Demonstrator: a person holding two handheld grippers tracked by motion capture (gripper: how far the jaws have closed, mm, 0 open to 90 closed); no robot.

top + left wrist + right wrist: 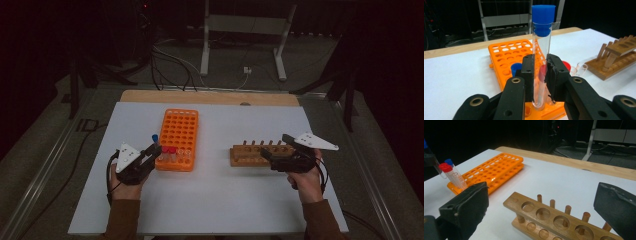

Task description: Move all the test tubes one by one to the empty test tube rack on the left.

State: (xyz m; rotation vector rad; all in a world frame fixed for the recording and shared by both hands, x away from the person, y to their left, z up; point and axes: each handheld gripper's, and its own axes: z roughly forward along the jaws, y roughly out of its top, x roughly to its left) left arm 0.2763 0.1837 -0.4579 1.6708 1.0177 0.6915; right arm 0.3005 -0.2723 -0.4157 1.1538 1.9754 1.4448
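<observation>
Jaws: left gripper (540,75) clamps blue-capped tube (542,50) over orange rack (178,138) | right gripper (278,150) wide, beside wooden rack (554,221)

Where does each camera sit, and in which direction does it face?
High view: above the person's side, facing forward and down on the white table; both forearms and tools show.
Left gripper view: on the left tool, facing the blue-capped tube in its jaws; black jaws show.
Right gripper view: on the right tool, facing the wooden rack; open jaws show.
All share the orange rack.
</observation>
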